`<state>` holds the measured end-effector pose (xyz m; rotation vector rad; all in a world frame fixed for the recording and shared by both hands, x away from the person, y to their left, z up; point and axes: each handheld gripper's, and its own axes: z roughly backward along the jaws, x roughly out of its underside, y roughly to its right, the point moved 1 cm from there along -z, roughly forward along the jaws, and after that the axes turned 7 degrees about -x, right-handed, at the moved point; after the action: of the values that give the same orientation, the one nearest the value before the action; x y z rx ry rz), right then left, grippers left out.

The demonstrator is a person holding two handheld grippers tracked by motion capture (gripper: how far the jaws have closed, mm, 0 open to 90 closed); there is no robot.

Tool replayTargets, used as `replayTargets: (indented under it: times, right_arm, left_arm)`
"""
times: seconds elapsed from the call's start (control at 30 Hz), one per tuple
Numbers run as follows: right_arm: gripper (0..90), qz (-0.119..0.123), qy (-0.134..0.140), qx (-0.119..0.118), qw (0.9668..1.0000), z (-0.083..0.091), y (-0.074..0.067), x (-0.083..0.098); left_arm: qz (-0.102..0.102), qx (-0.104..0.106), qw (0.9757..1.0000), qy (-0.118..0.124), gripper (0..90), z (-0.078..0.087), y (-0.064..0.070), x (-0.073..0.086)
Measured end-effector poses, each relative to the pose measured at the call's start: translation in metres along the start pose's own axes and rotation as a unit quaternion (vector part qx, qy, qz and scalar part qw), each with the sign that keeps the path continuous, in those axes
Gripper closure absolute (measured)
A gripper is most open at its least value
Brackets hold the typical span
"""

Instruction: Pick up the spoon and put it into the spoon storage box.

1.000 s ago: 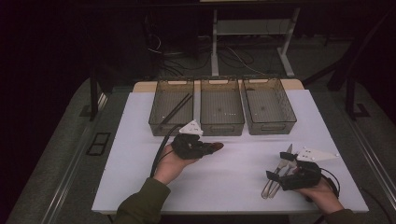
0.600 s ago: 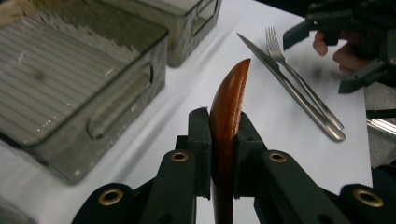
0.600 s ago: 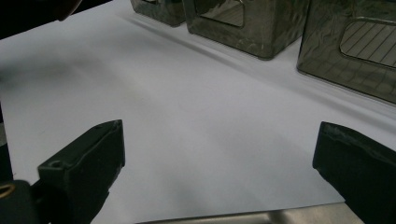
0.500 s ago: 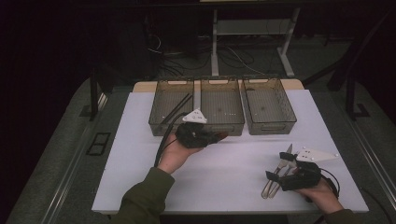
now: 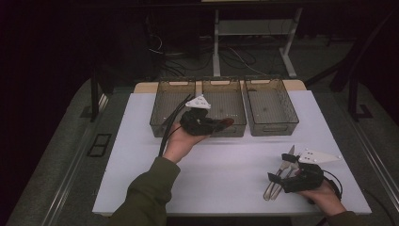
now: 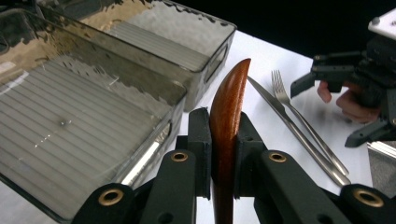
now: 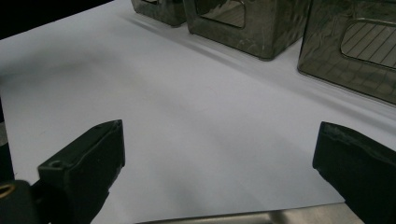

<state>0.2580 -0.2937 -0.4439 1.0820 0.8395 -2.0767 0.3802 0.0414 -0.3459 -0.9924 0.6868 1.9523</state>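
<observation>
My left gripper (image 5: 217, 124) is raised over the front wall of the middle bin (image 5: 235, 132), shut on a red-brown wooden utensil (image 5: 227, 122). In the left gripper view the wooden utensil (image 6: 229, 107) stands edge-on, clamped between the two pads. At the table's near right my right gripper (image 5: 277, 167) rests wide open. Nothing lies between its jaws in the right gripper view, where the gripper (image 7: 219, 144) faces bare white table. A steel knife (image 6: 280, 109) and fork (image 6: 299, 119) lie side by side by the right gripper (image 6: 355, 79).
Three smoky clear bins stand in a row at the back of the white table (image 5: 226, 165): left bin (image 5: 164, 127), middle bin, right bin (image 5: 273, 128). All look empty. A black cable (image 5: 170, 125) trails from the left gripper. Dark floor, cables and a desk frame lie beyond.
My left hand has risen and moved toward the bins with the wooden utensil still gripped. The right hand and the cutlery have stayed put.
</observation>
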Motion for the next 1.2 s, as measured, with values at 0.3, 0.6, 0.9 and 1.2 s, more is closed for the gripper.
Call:
replayTargets:
  times: [0.3,0.6,0.9,1.2]
  right_arm:
    - [1.9,0.001,-0.001,0.000,1.0000,0.000,0.000,0.000]
    - [1.8,0.001,0.000,0.000,1.0000,0.000,-0.001,0.000]
    - [1.8,0.002,0.002,-0.002,1.0000,0.002,-0.001,0.000]
    - [1.9,-0.002,0.006,-0.005,1.0000,0.002,-0.001,-0.001]
  left_arm:
    - [0.002,-0.005,0.9999,0.016,80.0,-0.006,-0.010,-0.020]
    - [0.002,-0.017,0.9993,0.032,79.9,-0.021,-0.023,-0.043]
    - [0.006,-0.024,0.9983,0.053,79.9,-0.044,-0.037,-0.059]
    - [0.016,-0.036,0.9980,0.050,79.8,-0.065,-0.053,-0.060]
